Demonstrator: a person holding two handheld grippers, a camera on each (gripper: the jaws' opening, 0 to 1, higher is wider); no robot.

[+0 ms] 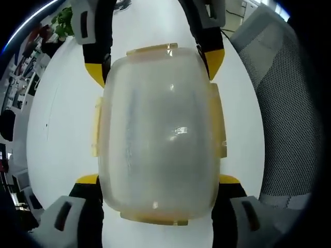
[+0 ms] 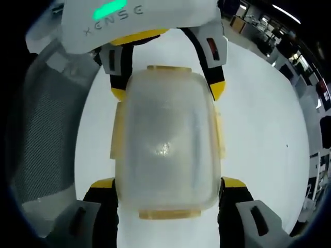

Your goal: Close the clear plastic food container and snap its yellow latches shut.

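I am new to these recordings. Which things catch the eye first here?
The clear plastic food container stands out, lying on a white table with yellow latches along its edges. The left tongs and right tongs straddle it from opposite ends. A grey mesh chair stands beside the table.

We see a white round table (image 1: 62, 134) spreading out underneath, its bare top bright and glossy. Beside it stands a grey mesh office chair (image 1: 282, 103), also visible in the right gripper view. Far off at the table's edge we make out a small green plant (image 1: 63, 20). Beyond lie blurred office desks (image 2: 269, 31) under ceiling lights.
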